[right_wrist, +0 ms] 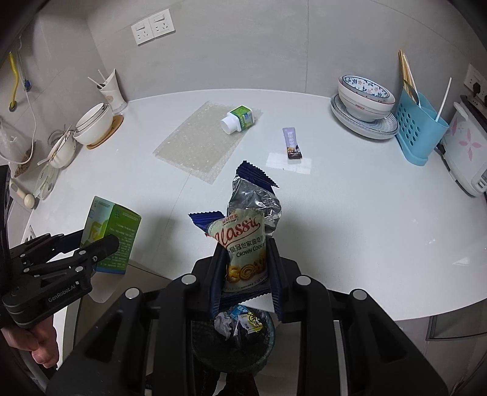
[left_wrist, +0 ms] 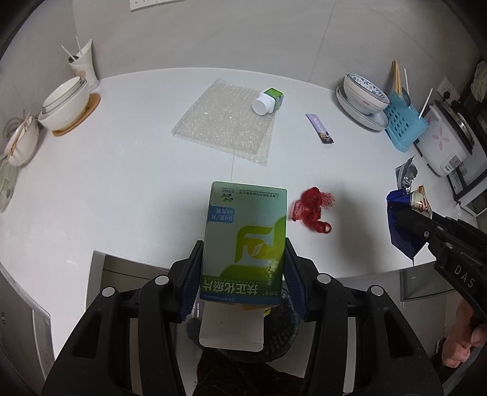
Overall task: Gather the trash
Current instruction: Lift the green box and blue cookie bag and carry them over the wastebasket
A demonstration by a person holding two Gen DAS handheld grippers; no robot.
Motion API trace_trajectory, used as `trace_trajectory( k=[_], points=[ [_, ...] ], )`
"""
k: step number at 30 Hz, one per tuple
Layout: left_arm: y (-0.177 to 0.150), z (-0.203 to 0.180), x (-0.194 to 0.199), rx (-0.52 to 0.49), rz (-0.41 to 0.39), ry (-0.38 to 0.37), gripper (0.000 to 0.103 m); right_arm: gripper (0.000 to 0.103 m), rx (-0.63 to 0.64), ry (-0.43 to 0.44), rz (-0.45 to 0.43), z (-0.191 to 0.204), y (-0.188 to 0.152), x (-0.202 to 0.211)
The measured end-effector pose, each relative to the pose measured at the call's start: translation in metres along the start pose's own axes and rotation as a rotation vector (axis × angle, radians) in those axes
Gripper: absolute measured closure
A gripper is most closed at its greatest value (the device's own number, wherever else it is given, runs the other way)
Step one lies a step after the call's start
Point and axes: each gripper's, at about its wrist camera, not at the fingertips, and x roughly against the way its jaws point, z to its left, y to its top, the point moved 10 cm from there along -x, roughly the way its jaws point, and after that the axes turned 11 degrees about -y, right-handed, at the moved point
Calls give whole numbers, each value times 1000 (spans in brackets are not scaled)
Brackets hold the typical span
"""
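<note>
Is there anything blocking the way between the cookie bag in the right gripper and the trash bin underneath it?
Nothing visible. The right gripper is shut on the cookie wrapper, and the dark mesh trash bin sits open directly below, holding only crumpled trash. The left gripper with its green box is off to the side.

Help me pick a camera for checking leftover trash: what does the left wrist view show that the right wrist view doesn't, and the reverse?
Only the left wrist view shows the red mesh scrap lying on the counter.

Only the right wrist view shows the crumpled trash inside the mesh bin and the wall sockets in full.

Both show the bubble wrap sheet with the tipped green bottle on it, the purple sachet, the green box clamped in the left gripper, and the cookie wrapper clamped in the right gripper.
</note>
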Motion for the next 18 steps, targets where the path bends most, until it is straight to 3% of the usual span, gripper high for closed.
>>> trace_trajectory(
  k=[18],
  points=[
    [-53,-7,9,21,5,-10,55,78,44,42,11,5,-51,15]
  ],
)
